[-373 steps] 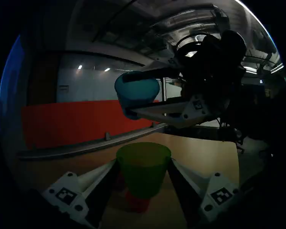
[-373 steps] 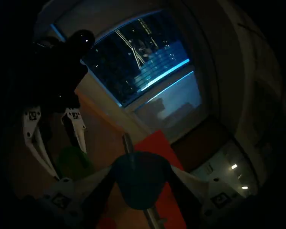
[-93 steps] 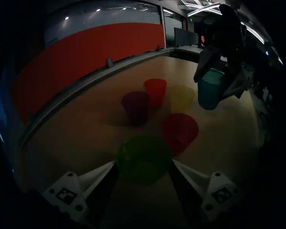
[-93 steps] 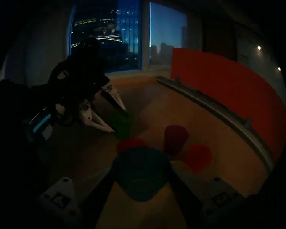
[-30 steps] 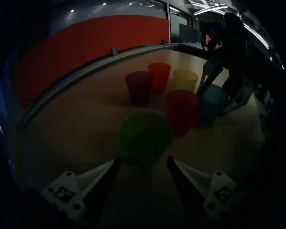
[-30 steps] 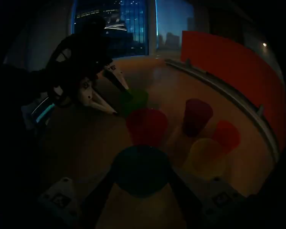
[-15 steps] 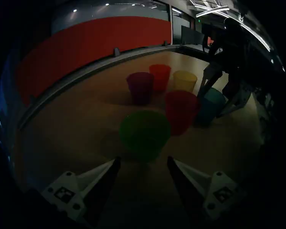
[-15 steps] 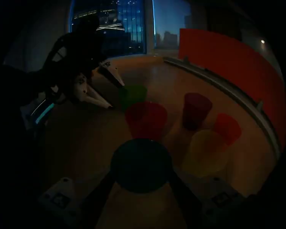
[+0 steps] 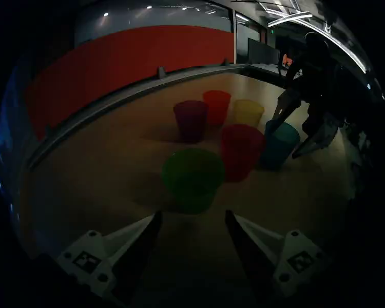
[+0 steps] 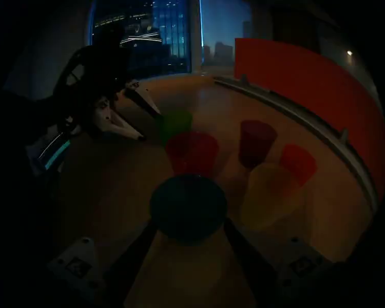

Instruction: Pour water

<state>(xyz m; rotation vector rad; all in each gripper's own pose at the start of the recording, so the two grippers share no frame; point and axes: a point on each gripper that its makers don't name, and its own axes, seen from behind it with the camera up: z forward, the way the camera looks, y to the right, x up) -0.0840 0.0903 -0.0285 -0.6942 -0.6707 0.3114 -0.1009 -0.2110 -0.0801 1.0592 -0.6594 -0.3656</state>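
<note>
Light very low, colours dim. Left gripper view, left to right: red wall panel point(image 9: 115, 56) behind the wooden table point(image 9: 90, 169). The left gripper point(image 9: 192, 215) is at bottom centre with its jaws apart and nothing between them. The green cup point(image 9: 192, 177) stands upright on the table just beyond the fingertips, not touching them. Farther back are the purple cup point(image 9: 190, 119) and the orange cup point(image 9: 216, 106), close together, with the yellow cup point(image 9: 248, 112) just right of the orange one. The red cup point(image 9: 241, 151) stands between the green cup and the teal cup point(image 9: 278, 145), which sits upright on the table at right. The right gripper point(image 9: 285, 137) flanks the teal cup, one finger at its rim and one at its far side. Right gripper view, left to right: the left gripper point(image 10: 150, 127) is a dark shape with pale fingers spread, pointing at the green cup point(image 10: 176, 123), with the window point(image 10: 156, 36) behind. The red cup point(image 10: 192, 151) comes next, and the teal cup point(image 10: 188, 205) stands nearest, between the right gripper's point(image 10: 189, 225) fingers. Whether both fingers press on it or stand just clear cannot be told in this light. To the right are the purple cup point(image 10: 256, 141), the yellow cup point(image 10: 269, 197) and the orange cup point(image 10: 297, 163), then the red panel along the table's far edge. All six cups are upright — the contents are too dark to make out.
</note>
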